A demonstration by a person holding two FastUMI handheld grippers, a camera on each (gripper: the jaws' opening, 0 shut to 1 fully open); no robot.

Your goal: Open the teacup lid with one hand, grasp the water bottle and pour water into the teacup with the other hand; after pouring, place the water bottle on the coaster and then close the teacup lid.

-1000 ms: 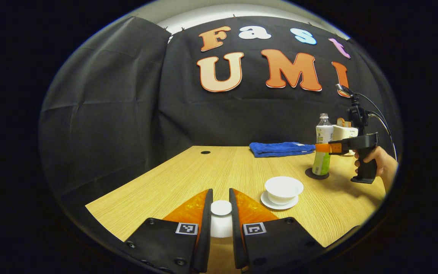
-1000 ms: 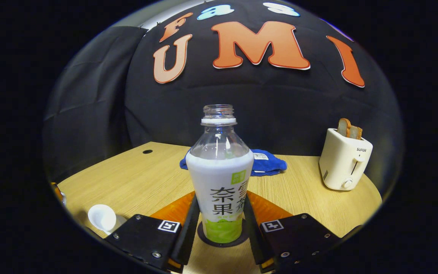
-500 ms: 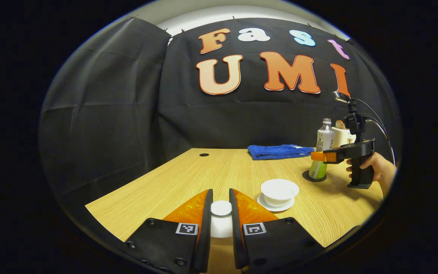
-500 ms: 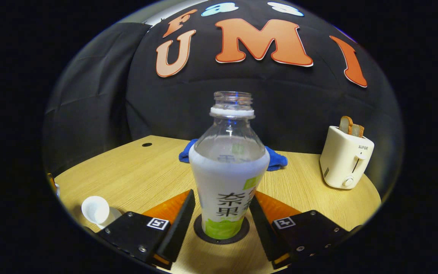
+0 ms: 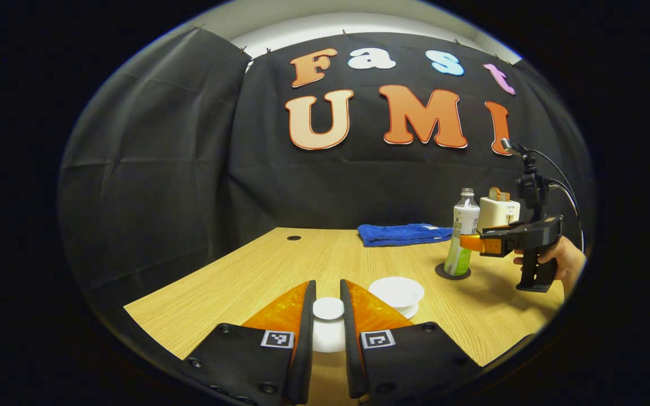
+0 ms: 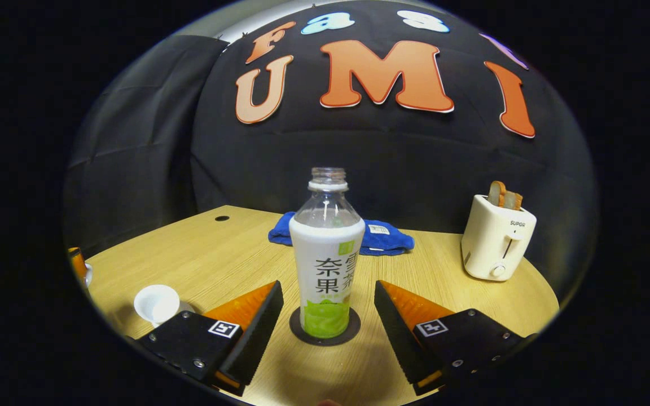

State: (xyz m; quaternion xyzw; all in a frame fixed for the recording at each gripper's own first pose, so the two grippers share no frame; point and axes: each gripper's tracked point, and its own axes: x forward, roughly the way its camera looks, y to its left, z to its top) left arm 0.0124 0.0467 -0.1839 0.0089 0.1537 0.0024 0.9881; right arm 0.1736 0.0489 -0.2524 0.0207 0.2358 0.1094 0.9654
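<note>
- Two changes stand out over the last second: the right hand-held gripper (image 6: 325, 316) has let go of the water bottle (image 6: 326, 265) and drawn back, so its fingers now stand wide apart on either side with clear bench between each finger and the bottle — a second ago they were pressed against its sides.
- Set upright at the centre of the right gripper view, the bottle stands on the dark round coaster (image 6: 325, 337), cap off. That reads as the placing step done; what is left is to close the teacup.
- Unchanged is the left hand-held gripper (image 5: 328, 316): its fingers stay clamped on the knob of the white teacup lid (image 5: 328, 324), held at the bottom centre of the left gripper view, above the wooden bench (image 5: 280, 270).
- Just right of that gripper in the left gripper view sits the open teacup (image 5: 396, 292) on its saucer, nearer the fingers than a second ago — my guess is the lid is being carried toward it.
- Seen from the left gripper view, the other gripper appears side-on at the right edge, gripped by a hand (image 5: 565, 260), its fingers reaching toward the bottle; this view cannot settle whether they are clear of it.
- Seen from the right gripper view, the gap at the bottle is plain, the cup is small at lower left, and a white toaster (image 6: 497, 237) with bread and a blue towel (image 6: 381, 237) lie behind.
</note>
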